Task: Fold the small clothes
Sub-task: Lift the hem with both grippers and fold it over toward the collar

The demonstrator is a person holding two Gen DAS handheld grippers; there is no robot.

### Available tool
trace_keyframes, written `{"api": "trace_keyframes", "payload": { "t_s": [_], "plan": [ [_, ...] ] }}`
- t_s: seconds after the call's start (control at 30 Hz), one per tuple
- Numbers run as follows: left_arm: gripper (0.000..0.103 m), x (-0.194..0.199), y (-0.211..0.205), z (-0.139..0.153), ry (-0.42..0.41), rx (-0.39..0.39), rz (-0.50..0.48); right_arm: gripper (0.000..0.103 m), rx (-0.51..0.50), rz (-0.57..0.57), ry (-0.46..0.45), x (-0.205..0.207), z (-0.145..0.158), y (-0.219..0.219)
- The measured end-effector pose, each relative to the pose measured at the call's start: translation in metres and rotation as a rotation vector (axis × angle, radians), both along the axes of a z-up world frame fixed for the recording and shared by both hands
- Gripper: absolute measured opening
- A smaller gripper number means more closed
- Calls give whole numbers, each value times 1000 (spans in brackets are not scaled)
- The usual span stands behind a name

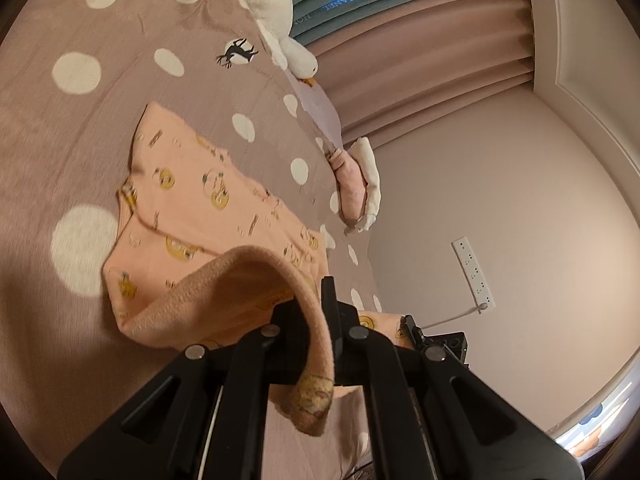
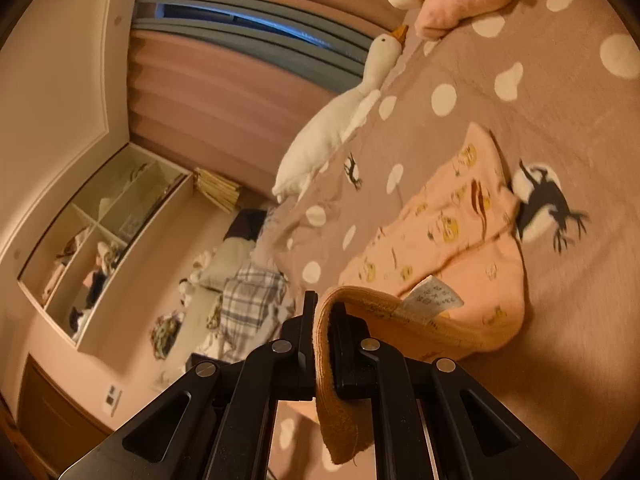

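While both grippers pinch the same small peach garment (image 1: 208, 208), most of it lies spread on the dotted mauve bedspread (image 1: 80, 128), its printed yellow figures facing up. Seen from the left wrist, the left gripper (image 1: 316, 320) has its black jaws closed on a thick ribbed edge of the cloth, which arches up from the bed and drapes down between the fingers, hiding part of the garment behind it. Beyond the garment, near the bed's far edge, lie a white goose plush (image 1: 272, 8) and a rolled pink and white bundle (image 1: 356, 184). Pleated pink curtains (image 1: 420, 64) hang past the bed, and a white power strip (image 1: 472, 272) lies further right on the pale surface beside it. From the right wrist, a white open shelf unit (image 2: 108, 240) full of odds stands at the left, with a plaid cloth (image 2: 248, 300) among clutter on the floor beside the bed. The right gripper (image 2: 324, 320) is clamped on another stretch of ribbed edge, a white care label (image 2: 432, 300) showing just beside the jaws. Touching the garment's far side on the bedspread is a black deer print (image 2: 548, 204).
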State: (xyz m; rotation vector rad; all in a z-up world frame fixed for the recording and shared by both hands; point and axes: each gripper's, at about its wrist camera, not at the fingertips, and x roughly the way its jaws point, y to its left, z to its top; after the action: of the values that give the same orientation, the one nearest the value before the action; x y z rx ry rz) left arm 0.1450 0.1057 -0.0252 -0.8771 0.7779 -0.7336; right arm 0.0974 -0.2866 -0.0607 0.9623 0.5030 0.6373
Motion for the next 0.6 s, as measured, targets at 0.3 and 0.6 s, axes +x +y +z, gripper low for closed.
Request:
{"api": "trace_keyframes", "payload": {
  "t_s": [0.3, 0.6],
  "plan": [
    [2, 39, 2, 9, -21, 8, 34, 10, -6, -17, -14, 33, 12, -4],
    [2, 78, 13, 0, 9, -20, 104, 10, -20, -71, 48, 75, 9, -14]
  ]
}}
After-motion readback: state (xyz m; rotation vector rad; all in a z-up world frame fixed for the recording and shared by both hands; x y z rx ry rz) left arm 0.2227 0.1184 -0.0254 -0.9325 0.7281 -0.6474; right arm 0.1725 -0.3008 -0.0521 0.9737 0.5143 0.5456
